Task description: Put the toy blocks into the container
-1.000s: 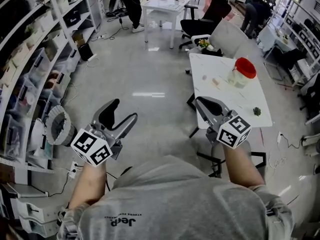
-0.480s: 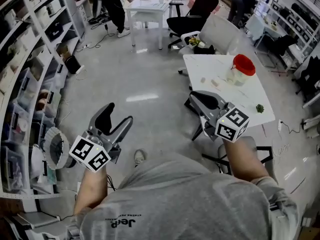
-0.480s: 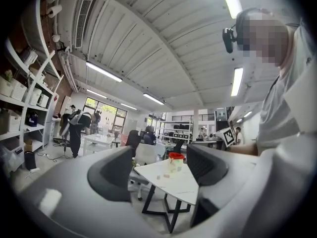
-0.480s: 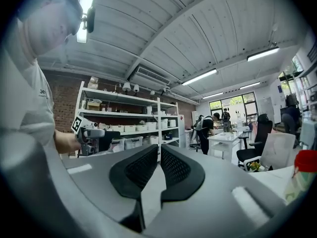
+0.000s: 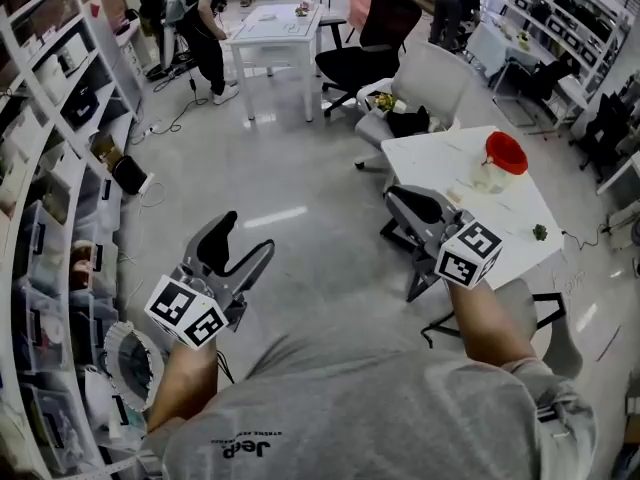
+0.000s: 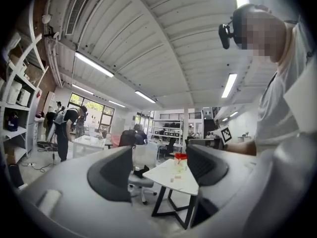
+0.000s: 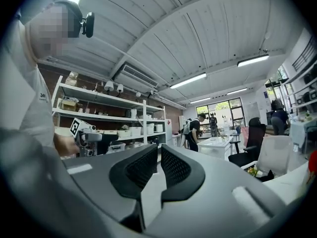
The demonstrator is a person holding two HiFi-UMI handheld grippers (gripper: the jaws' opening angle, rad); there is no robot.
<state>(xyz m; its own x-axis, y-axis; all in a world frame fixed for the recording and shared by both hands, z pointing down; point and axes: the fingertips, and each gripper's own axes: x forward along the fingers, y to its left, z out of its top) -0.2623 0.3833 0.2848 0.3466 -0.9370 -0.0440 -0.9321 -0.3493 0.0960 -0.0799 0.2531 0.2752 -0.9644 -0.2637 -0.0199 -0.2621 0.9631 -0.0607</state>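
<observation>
A person in a grey shirt is standing short of the work, holding the left gripper (image 5: pixel 248 233) at waist height with its jaws spread wide and nothing between them, while the right gripper (image 5: pixel 398 200) is riding empty with its jaws drawn almost together. Ahead to the right, the white table (image 5: pixel 430 163) is carrying the red-lidded container (image 5: pixel 500 160), with what look like small pale toy blocks (image 6: pixel 172 179) lying near it, well apart from both tools. The sensible course is stepping in close, parting the right jaws first, and checking whether that lid is blocking the opening.
</observation>
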